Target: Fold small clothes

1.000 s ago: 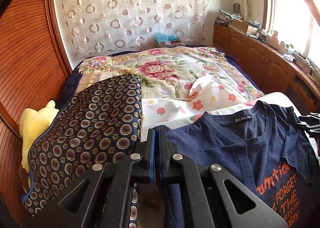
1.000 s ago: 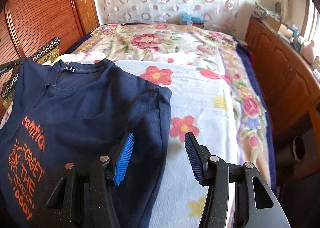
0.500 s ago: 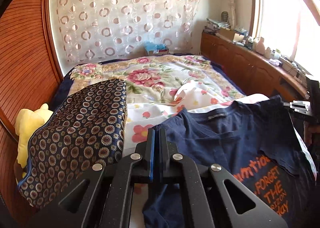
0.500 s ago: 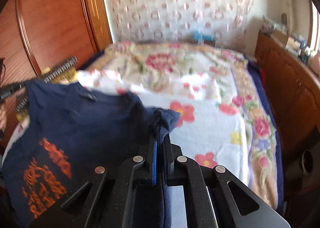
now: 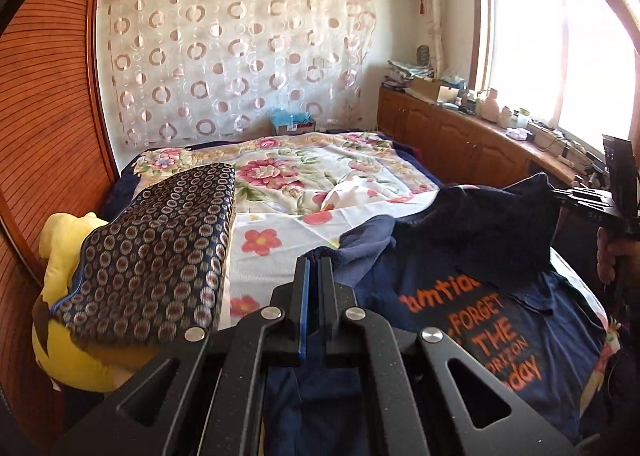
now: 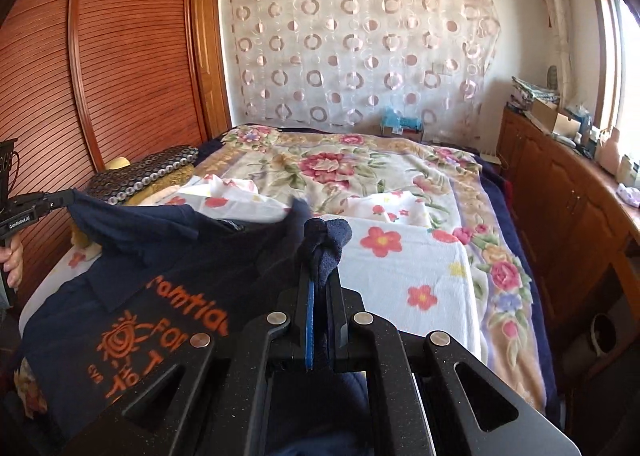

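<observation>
Right tool point(image 6: 318, 256) has snapped closed on the shirt's point(image 6: 132, 280) edge and both tools are lifting, left tool point(image 5: 314, 270) clamped on the other edge, shirt raised over the bed point(image 6: 420, 280).

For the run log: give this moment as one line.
left gripper: shut on navy T-shirt | right gripper: shut on navy T-shirt | shirt: top edge raised off floral bedspread

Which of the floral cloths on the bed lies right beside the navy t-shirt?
The white cloth with scattered small red flowers, right beside the navy t-shirt. The cream cloth with big pink blooms lies farther up the bed.
</observation>
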